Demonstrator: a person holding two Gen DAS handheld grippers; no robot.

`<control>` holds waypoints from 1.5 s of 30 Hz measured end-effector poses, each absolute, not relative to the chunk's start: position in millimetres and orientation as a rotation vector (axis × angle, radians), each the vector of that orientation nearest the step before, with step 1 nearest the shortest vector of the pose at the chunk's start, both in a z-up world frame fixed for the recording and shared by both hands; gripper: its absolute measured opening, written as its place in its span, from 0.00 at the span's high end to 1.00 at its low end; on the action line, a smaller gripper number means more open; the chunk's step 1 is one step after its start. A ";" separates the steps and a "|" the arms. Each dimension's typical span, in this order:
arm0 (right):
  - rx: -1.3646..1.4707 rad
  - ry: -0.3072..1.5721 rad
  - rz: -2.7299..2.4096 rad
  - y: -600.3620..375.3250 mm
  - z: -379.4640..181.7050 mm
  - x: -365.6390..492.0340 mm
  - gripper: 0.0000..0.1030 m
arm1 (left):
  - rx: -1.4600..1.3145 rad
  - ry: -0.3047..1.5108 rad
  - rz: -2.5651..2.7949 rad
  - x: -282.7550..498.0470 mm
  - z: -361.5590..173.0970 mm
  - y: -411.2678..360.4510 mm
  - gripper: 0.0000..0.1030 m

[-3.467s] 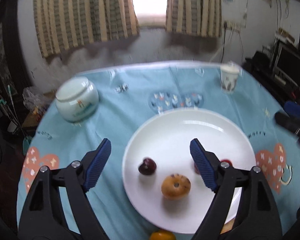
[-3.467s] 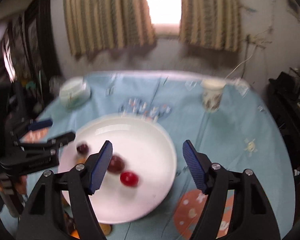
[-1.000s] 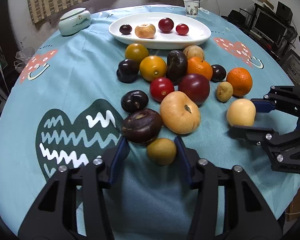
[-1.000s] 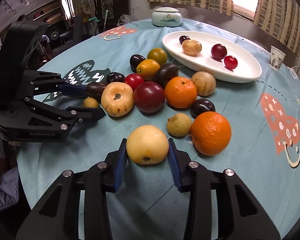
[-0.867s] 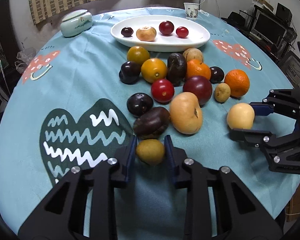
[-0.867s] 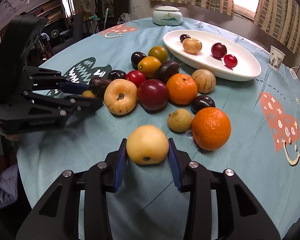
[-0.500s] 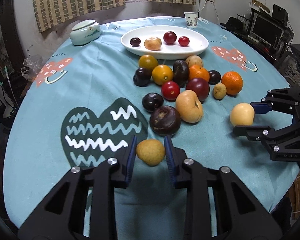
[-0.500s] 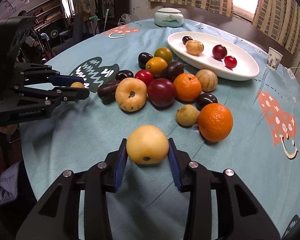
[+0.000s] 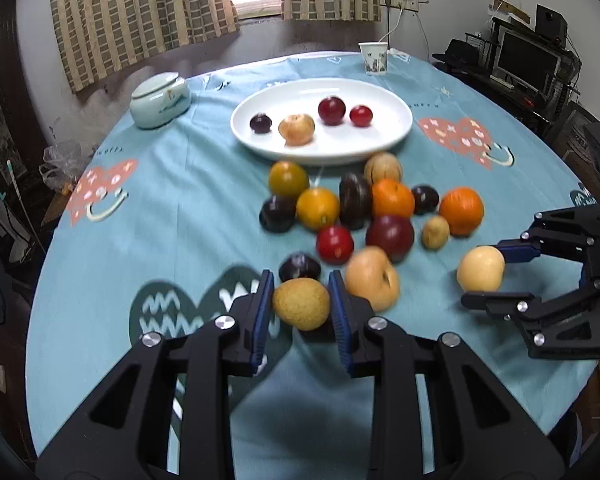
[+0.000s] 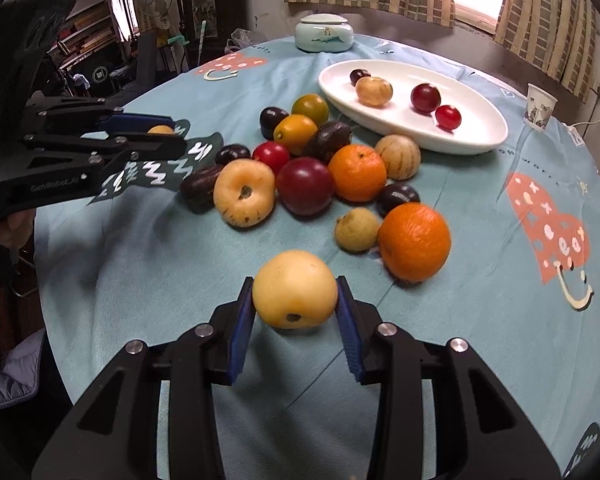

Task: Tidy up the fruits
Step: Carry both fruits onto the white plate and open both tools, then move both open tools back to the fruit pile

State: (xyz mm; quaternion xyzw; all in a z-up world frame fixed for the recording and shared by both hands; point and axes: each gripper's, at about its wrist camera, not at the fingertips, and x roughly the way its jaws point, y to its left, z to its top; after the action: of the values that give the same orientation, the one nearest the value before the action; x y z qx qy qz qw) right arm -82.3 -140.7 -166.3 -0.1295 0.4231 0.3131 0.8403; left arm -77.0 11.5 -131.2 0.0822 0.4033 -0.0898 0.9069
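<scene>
- Left wrist view: our left gripper (image 9: 300, 304) is clamped on a small pear (image 9: 301, 309), blue pads pressed to both its sides. The pear sits clear of the cloth (image 9: 172, 216).
- The plate (image 9: 396, 136) lies straight ahead, beyond the loose fruit pile (image 9: 356, 208). We judge its long axis to run across the view, so a wide landing zone faces us. Four fruits sit in a row on it; the near rim and right end are bare.
- Our right gripper (image 9: 496, 276) appears at the right, closed on a yellow apple (image 9: 481, 269).
- Right wrist view: the right gripper (image 10: 296, 312) holds the apple (image 10: 295, 289) between its pads, stem end toward the camera.
- The plate (image 10: 476, 136) lies ahead and to the right, past an orange (image 10: 414, 242). Its long axis runs diagonally away from us.
- The left gripper (image 10: 156, 136) is at the far left, level, with the pear (image 10: 160, 129) just showing between its fingers.
- We judge both hands roughly equally far from the plate; each must carry its fruit over the pile.
</scene>
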 end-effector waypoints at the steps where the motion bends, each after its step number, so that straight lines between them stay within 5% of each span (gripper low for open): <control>1: -0.269 0.881 0.657 -141.7 -160.9 -78.9 0.61 | 0.172 0.823 -0.185 -70.6 -127.3 10.3 0.73; 12: -0.103 0.708 0.550 -152.5 -100.6 11.4 0.61 | 0.150 0.784 -0.115 49.6 -96.4 -13.8 0.73; 25: 0.059 0.889 0.462 -151.9 -140.7 122.6 0.58 | 0.113 0.895 -0.044 126.3 -137.4 -20.4 0.72; 29: 0.068 0.859 0.419 -156.5 -142.9 126.3 0.32 | 0.123 0.885 -0.031 127.8 -140.5 -19.3 0.57; 36: 0.053 0.796 0.409 -168.5 -127.5 107.4 0.32 | 0.061 0.851 -0.024 113.4 -126.4 -0.6 0.53; 45: -0.088 0.670 0.533 -182.1 -125.4 22.4 0.29 | -0.010 0.704 -0.186 14.0 -102.9 31.9 0.28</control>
State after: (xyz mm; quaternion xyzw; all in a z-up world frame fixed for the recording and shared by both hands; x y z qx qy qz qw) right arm 22.4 -182.1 -125.4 -0.0428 0.3247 0.2581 0.9089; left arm 14.0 31.9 -102.9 -0.0048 0.3445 -0.0908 0.9344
